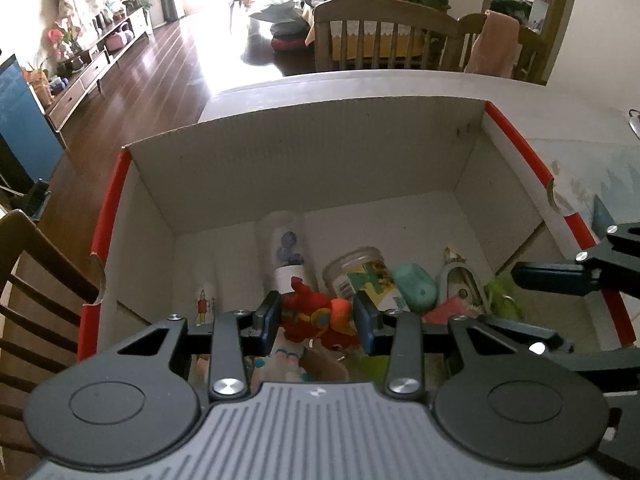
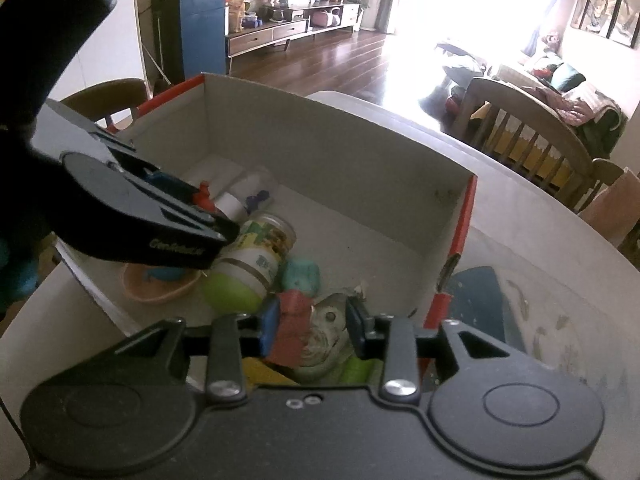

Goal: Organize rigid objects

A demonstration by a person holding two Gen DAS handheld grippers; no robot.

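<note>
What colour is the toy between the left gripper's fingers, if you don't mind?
The toy is mainly red with orange and yellow parts, clearest in the left wrist view.
</note>
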